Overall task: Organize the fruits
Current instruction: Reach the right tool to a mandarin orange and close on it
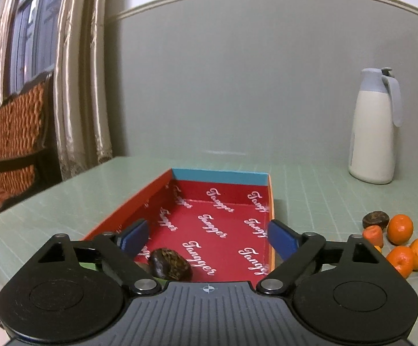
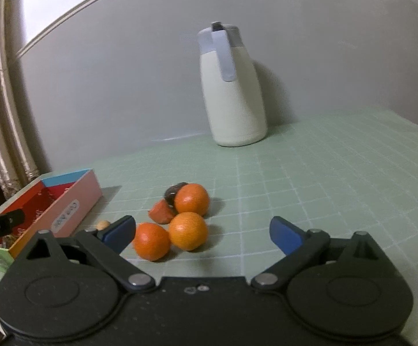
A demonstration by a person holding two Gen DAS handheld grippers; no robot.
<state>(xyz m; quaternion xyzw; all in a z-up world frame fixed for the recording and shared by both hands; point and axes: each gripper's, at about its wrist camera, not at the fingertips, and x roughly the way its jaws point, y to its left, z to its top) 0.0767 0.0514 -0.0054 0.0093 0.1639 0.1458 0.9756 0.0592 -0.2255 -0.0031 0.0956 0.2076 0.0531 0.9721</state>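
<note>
A dark brown fruit (image 1: 171, 263) lies on the floor of the red printed box (image 1: 223, 225), at its near left corner. The left hand-held gripper (image 1: 209, 238) is positioned over the near end of the box, jaws spread wide, gripping nothing. To the right of the box, three oranges (image 2: 188, 230), an orange-red piece (image 2: 161, 212) and a second dark fruit (image 2: 173, 191) are clustered on the green gridded bench (image 2: 324, 187). The right hand-held gripper (image 2: 201, 235) faces this cluster, jaws wide apart and empty. A white jug (image 2: 235, 92) stands by the wall.
</note>
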